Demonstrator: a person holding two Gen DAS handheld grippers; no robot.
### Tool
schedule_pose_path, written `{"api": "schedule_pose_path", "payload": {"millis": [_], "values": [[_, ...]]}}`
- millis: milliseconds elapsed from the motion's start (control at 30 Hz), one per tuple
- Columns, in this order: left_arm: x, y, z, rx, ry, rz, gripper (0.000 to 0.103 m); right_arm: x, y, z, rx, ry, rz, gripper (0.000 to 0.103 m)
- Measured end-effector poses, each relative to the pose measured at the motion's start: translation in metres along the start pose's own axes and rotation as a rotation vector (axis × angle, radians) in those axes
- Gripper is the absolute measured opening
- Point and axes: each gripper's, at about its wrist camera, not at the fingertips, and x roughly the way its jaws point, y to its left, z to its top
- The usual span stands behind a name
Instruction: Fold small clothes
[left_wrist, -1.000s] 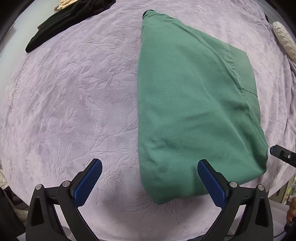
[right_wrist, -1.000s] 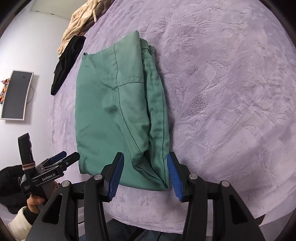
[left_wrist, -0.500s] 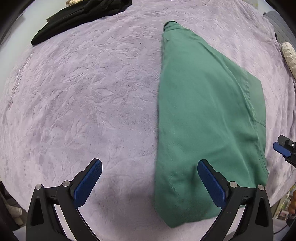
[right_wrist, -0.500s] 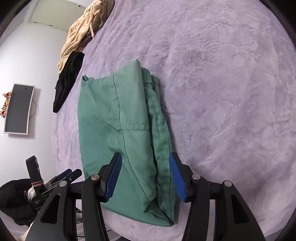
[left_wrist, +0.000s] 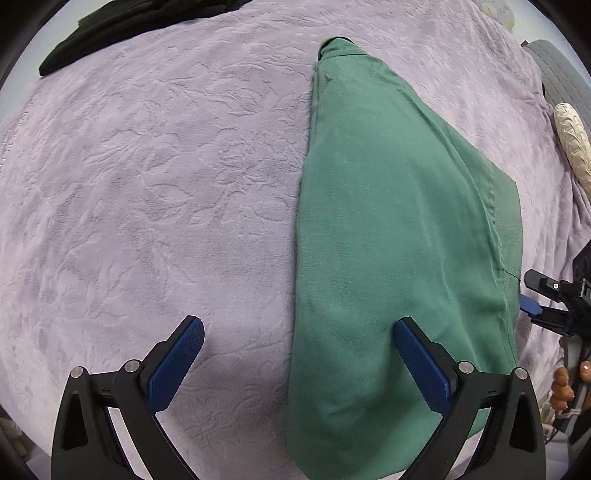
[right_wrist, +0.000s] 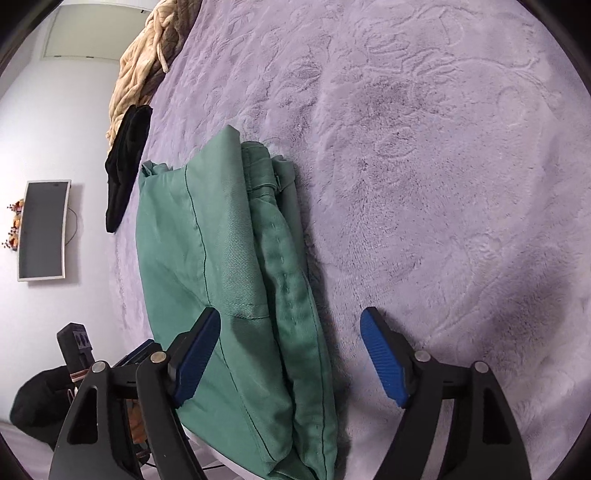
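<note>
A lilac bed (left_wrist: 155, 192) carries the green trousers (left_wrist: 388, 229), already folded lengthwise into a long flat stack and lying near its front edge; folding them across looks like what remains. A black garment (right_wrist: 125, 162) waits farther back. The left tool (left_wrist: 299, 350) stands wide apart, empty, over the stack's left edge. The right tool (right_wrist: 290, 349) has just been opening; its pads straddle the waistband side without pressing. Only the right view shows the stacked layers, a tan blanket (right_wrist: 147, 62) and a wall screen (right_wrist: 42, 229).
</note>
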Motion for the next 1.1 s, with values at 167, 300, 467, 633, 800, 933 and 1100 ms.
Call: {"api": "schedule_pose_path", "payload": {"millis": [167,300,467,633,800,933,1100], "values": [[0.007,-0.007,0.006,0.018,0.011,-0.022,0.103,0.009,-0.002,0.004,0.004,0.022,0.025,0.081],[0.013,-0.014,0.009,0.042,0.017,-0.038,0.103,0.015,-0.002,0.009,-0.016,0.041,0.03,0.082],[0.032,-0.017,0.012,0.055,0.091,-0.157,0.103,0.027,0.005,0.015,-0.066,0.08,0.057,0.094],[0.054,-0.03,0.012,0.086,0.132,-0.213,0.103,0.04,0.024,0.023,-0.151,0.1,0.097,0.098],[0.064,-0.044,0.017,0.079,0.124,-0.198,0.103,0.058,0.032,0.038,-0.119,0.098,0.199,0.098],[0.065,-0.043,0.018,0.062,0.126,-0.209,0.103,0.075,0.036,0.042,-0.089,0.099,0.177,0.098],[0.054,-0.037,0.012,0.058,0.09,-0.201,0.091,0.071,0.033,0.04,-0.057,0.091,0.141,0.071]]}}
